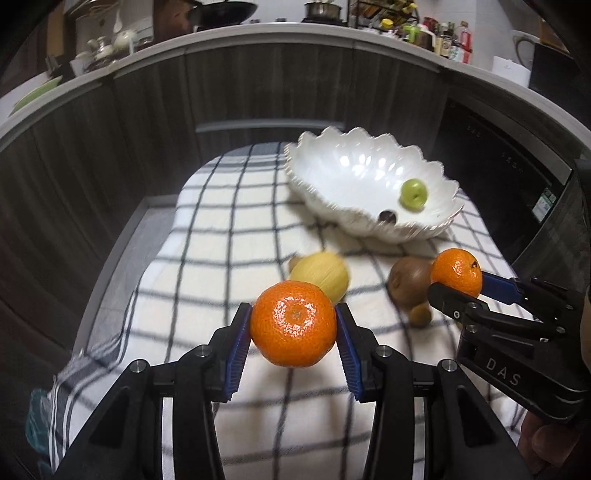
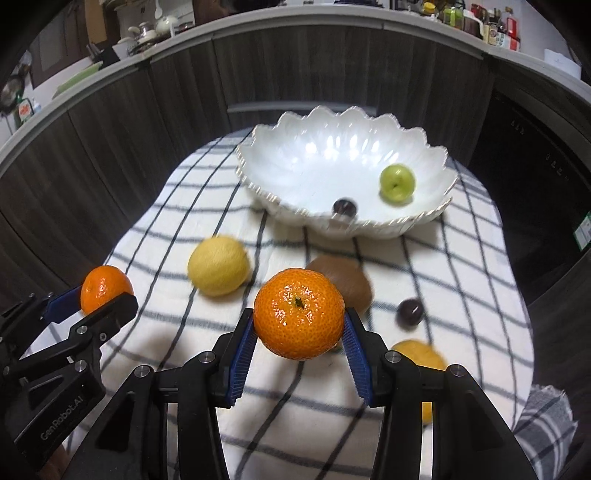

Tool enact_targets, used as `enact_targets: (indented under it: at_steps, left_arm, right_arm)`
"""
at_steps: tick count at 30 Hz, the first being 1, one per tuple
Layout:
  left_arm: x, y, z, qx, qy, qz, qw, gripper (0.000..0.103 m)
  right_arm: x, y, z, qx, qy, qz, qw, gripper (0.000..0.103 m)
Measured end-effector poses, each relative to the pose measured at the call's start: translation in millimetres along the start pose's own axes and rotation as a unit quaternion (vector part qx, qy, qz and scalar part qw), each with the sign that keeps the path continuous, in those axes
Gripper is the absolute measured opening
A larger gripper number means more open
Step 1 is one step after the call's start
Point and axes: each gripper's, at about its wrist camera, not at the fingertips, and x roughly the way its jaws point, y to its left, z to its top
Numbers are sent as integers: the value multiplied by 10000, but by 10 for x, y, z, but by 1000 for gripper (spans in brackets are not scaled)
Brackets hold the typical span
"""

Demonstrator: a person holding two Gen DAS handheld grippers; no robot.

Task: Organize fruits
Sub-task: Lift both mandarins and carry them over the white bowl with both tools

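Observation:
My left gripper (image 1: pixel 293 325) is shut on a tangerine (image 1: pixel 293 323) and holds it above the checked cloth (image 1: pixel 207 236). My right gripper (image 2: pixel 299 321) is shut on a second tangerine (image 2: pixel 299 319), also off the cloth. Each gripper shows in the other's view: the right one (image 1: pixel 460 284) and the left one (image 2: pixel 105 291). A white scalloped bowl (image 2: pixel 295 173) stands at the far end; it holds a green fruit (image 2: pixel 398 182) and a small dark fruit (image 2: pixel 344 206). On the cloth lie a lemon (image 2: pixel 218 266), a brown kiwi (image 2: pixel 351 280), a dark plum (image 2: pixel 409 312) and a yellow-orange fruit (image 2: pixel 421 354).
The cloth covers a small table with dark wood-grain cabinet fronts (image 1: pixel 258 85) behind and to the left. A dark appliance front (image 1: pixel 517 173) stands to the right. A cluttered countertop (image 1: pixel 369 26) runs along the back. A small brown fruit (image 1: pixel 420 315) lies near the kiwi (image 1: pixel 408 280).

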Motion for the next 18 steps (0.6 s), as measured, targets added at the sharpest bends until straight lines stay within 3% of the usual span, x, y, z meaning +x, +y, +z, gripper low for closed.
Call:
enact_targets:
  at_steps: [11,18]
  left_arm:
    - [289,-304,745,296,-454,-196,9983,44]
    - [643,-399,1102,361,-433,-298,9980,44]
  right_arm:
    - [-37,-410,503,171,-409,-201,9988,47]
    - [188,-629,806,186,-385,-319,9986,47]
